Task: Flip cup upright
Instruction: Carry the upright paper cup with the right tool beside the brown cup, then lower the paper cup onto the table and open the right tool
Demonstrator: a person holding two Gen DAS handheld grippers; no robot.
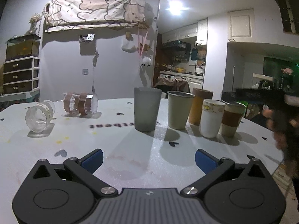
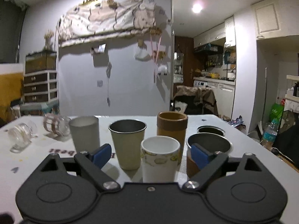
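Two clear glass cups lie on their sides on the white table: a small one at far left and a taller one with brown bands behind it. Both also show in the right wrist view, the small one and the banded one. Several cups stand upright: grey, beige, brown cylinder, white paper, sleeved. My left gripper is open and empty, low over the table before the grey cup. My right gripper is open and empty, above the white paper cup.
In the right wrist view two dark metal cups stand at right near the table's right edge. A person's hand holds the other gripper at right in the left wrist view. A wall, drawers and kitchen lie beyond the table.
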